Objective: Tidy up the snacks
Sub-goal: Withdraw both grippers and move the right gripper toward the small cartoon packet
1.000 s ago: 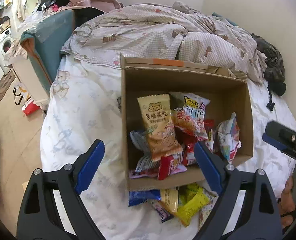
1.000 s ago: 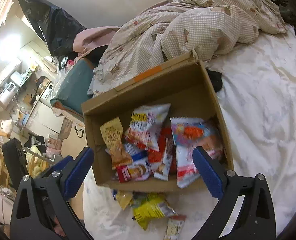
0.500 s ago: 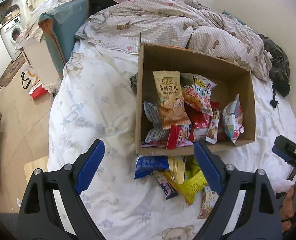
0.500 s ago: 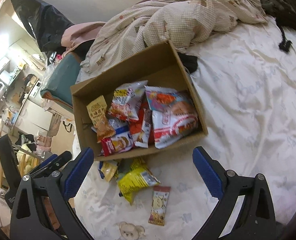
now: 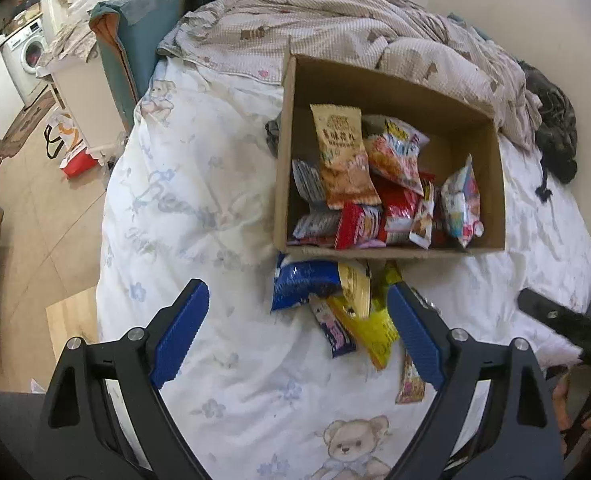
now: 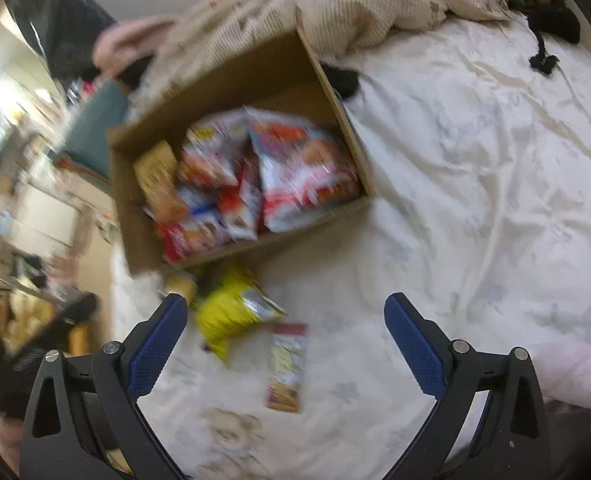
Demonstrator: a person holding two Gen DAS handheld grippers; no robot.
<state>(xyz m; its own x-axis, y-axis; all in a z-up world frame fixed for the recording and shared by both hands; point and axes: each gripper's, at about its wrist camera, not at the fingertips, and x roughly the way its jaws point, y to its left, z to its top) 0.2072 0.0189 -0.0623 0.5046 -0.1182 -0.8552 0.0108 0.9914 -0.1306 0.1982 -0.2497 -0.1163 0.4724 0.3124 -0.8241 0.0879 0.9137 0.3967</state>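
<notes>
While both cameras look down at the bed (image 5: 199,184), the cardboard box (image 5: 283,168) sits open on the white bear-print sheet, with a checked duvet (image 5: 335,28) bunched up right behind it. The box is stuffed with snack packs: a tan peanut bag (image 5: 341,152) leans up against the left side, a red and white chip bag (image 5: 395,152) is next to it, a small red pack (image 5: 355,226) is down by the near wall, and a puffy white bag (image 5: 461,204) stands on the right. Just outside the near wall there's a loose pile on the sheet: a blue pack (image 5: 303,282) touching the box, a yellow bag (image 5: 369,328) overlapping it, and a slim bar wrapper (image 6: 287,368) lying a bit apart, closer to the cameras. The left hand-held gripper (image 5: 295,334) is spread wide with nothing between its blue pads, hanging over the sheet with the loose pile by its right finger. The right hand-held gripper (image 6: 285,344) is wide open too and empty, above the yellow bag and the bar wrapper. The right view is pretty blurry, so pack labels there are unreadable. A washing machine (image 5: 27,52) shows off to the left on the floor side.
</notes>
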